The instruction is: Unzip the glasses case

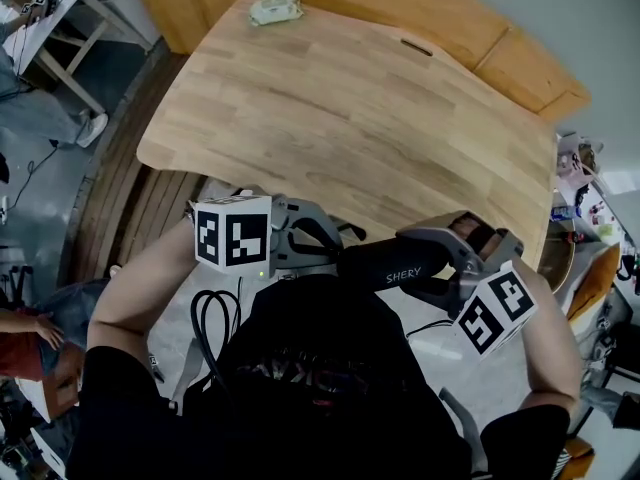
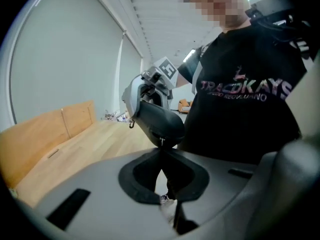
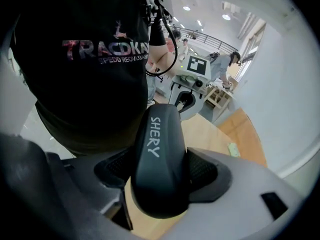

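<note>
Right gripper clamps the glasses case mid-air at the person's chest. Its long axis runs toward the left gripper, clenched on the zip pull at that end.

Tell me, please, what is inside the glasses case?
Nothing inside shows: the glasses case is closed, and its dark shell covers any contents. Outside, the right claw clamps its body, and the left claw pinches the zipper pull.
</note>
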Demonstrator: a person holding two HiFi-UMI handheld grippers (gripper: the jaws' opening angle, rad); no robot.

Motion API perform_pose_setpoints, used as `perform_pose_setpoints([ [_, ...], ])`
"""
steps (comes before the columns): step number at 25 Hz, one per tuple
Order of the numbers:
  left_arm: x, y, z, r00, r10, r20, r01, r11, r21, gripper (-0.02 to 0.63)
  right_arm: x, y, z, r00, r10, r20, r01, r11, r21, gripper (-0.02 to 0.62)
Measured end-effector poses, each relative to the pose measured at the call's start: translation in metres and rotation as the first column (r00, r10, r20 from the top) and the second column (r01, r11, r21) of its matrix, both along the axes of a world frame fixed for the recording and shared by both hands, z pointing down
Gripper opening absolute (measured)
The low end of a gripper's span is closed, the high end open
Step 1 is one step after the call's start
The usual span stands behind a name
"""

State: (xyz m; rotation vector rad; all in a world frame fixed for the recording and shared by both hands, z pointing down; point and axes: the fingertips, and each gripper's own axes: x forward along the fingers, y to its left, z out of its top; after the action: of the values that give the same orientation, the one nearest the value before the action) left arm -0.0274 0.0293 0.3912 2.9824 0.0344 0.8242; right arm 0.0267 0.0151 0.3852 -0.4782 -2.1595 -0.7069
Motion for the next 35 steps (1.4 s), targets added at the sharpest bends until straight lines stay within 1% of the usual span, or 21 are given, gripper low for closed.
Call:
perform_pose_setpoints([
  [3,-0.003,-0.008,-0.006,0.996,-0.070,-0.052,0.070,0.997,-0.013,0.011,-0.002,-0.004,-0.001,0.999,0.043,0.026,-0.041,0.998,-0.049,0.342],
  [7,-0.010,-0.020,-0.012,0.982,-0.165,-0.086,0.166,0.986,0.002,0.009,-0.004,-0.010,-0.001,0.993,0.105,0.053,-0.099,0.989,-0.112,0.341],
  [10,-0.013,-0.025,-0.011,0.973,-0.220,-0.068,0.224,0.973,0.056,0.009,-0.004,-0.011,0.003,0.987,0.150,0.064,-0.140,0.980,-0.144,0.341],
  [13,-0.015,-0.028,-0.013,0.966,-0.254,-0.048,0.258,0.958,0.123,0.009,-0.003,-0.012,0.006,0.979,0.190,0.073,-0.175,0.969,-0.172,0.339],
  [15,-0.015,-0.030,-0.016,0.961,-0.270,-0.064,0.277,0.952,0.130,0.009,-0.002,-0.013,0.007,0.973,0.217,0.085,-0.196,0.959,-0.203,0.339],
  [20,-0.011,-0.026,-0.026,0.942,-0.293,-0.160,0.309,0.947,0.084,0.009,0.001,-0.005,0.006,0.963,0.254,0.094,-0.219,0.935,-0.279,0.339],
  [23,-0.010,-0.021,-0.033,0.929,-0.294,-0.223,0.313,0.948,0.057,0.009,0.000,0.001,0.003,0.961,0.251,0.116,-0.206,0.930,-0.304,0.339],
  [28,-0.012,-0.009,-0.036,0.931,-0.257,-0.259,0.278,0.959,0.048,0.010,-0.002,0.011,0.000,0.966,0.224,0.127,-0.173,0.930,-0.326,0.339],
  [32,-0.011,-0.005,-0.039,0.914,-0.258,-0.312,0.276,0.961,0.015,0.011,-0.002,0.017,-0.002,0.969,0.216,0.120,-0.163,0.924,-0.346,0.339],
  [35,-0.010,-0.003,-0.040,0.907,-0.265,-0.328,0.281,0.960,0.000,0.011,-0.001,0.019,-0.001,0.971,0.211,0.113,-0.158,0.921,-0.357,0.339],
])
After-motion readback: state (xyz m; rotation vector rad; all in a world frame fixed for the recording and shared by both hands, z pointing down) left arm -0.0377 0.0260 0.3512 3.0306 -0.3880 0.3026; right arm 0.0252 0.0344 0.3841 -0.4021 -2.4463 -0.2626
